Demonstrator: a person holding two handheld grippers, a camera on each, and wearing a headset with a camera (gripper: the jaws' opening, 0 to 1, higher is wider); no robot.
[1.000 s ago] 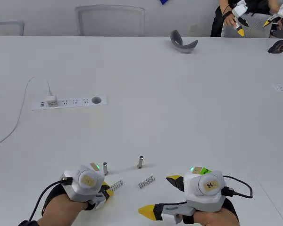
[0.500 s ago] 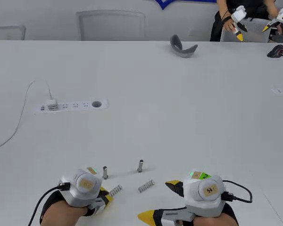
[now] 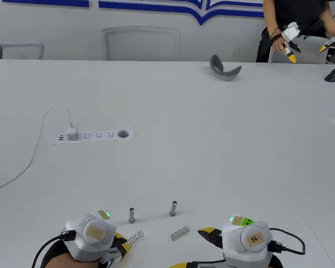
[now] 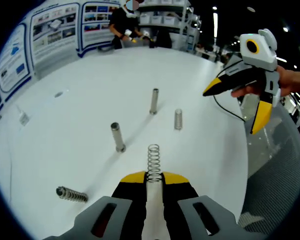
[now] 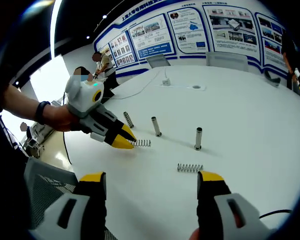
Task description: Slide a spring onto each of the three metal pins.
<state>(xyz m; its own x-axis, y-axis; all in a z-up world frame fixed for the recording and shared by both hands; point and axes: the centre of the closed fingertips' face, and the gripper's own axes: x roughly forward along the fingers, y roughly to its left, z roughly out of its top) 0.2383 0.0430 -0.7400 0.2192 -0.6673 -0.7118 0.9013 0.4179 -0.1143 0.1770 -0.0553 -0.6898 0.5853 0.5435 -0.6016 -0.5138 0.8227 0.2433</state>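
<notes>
The left gripper (image 4: 153,176) has its jaws pinching one end of a spring (image 4: 153,157), close to the nearer pin (image 4: 118,137); the farther pin (image 4: 154,101) also stands upright on the counter (image 4: 90,85). The right gripper (image 5: 151,176) has its jaws spread wide, with a loose spring (image 5: 190,168) lying just beyond them. A third spring (image 4: 72,194) lies apart, possibly around a pin

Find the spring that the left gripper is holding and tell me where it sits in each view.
Head view: held spring near the bottom edge, left of centre, at the tips of the left gripper.
Left gripper view: held spring low centre, between that gripper's yellow tips.
Right gripper view: held spring left of centre, at the left gripper's yellow tips.
Shared landmark: the upright pin nearest it.
</notes>
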